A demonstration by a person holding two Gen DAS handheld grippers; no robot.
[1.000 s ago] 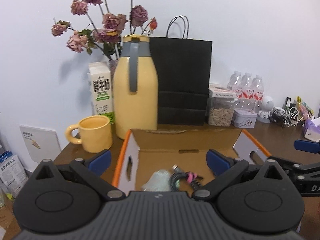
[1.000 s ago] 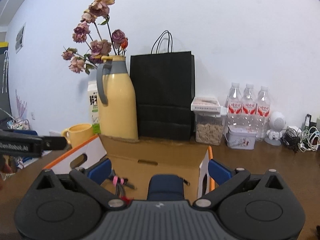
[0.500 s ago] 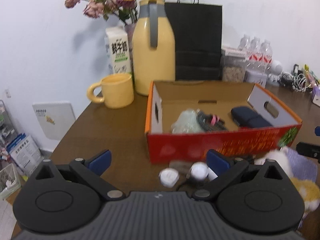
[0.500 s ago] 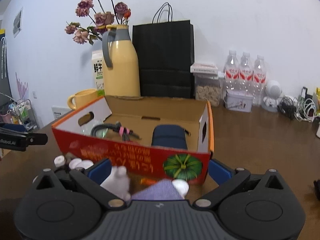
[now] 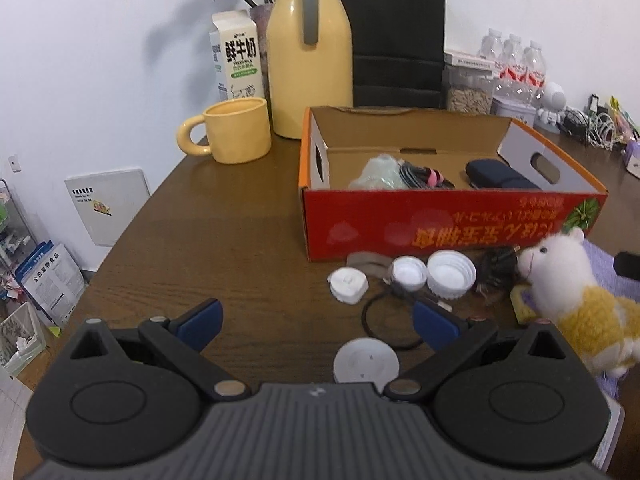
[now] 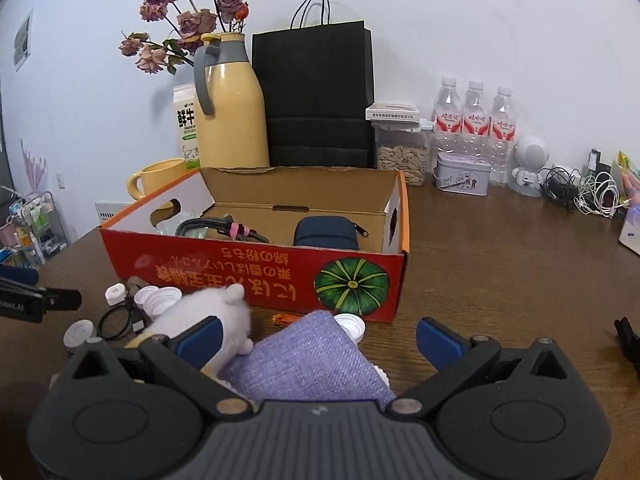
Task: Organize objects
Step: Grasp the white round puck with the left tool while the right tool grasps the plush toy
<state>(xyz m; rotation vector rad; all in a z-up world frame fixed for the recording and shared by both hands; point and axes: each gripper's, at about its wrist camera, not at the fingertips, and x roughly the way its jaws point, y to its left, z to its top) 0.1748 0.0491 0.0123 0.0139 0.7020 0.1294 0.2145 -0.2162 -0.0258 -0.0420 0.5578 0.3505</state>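
Observation:
A red cardboard box point(image 5: 440, 228) point(image 6: 260, 276) stands on the brown table and holds a dark blue pouch point(image 6: 325, 231), a coiled black cable point(image 6: 218, 227) and a clear bag point(image 5: 378, 172). In front of it lie white caps point(image 5: 451, 274), a white square piece point(image 5: 348, 285), a black cable loop point(image 5: 386, 322), a white disc point(image 5: 366, 362), a plush alpaca point(image 5: 572, 292) point(image 6: 216, 312) and a purple cloth point(image 6: 312, 356). My left gripper point(image 5: 316, 322) is open and empty above the table before the caps. My right gripper point(image 6: 320, 338) is open and empty over the cloth.
Behind the box stand a yellow mug point(image 5: 236, 130), a yellow thermos point(image 5: 308, 48), a milk carton point(image 5: 236, 60), a black paper bag point(image 6: 316, 92), a seed jar point(image 6: 402, 152), water bottles point(image 6: 474, 120) and a tin point(image 6: 462, 174). Tangled cables point(image 6: 584, 192) lie far right.
Both grippers have pulled back and up from over the box. The blue pouch now lies in the box. The items in front of the box have come into view.

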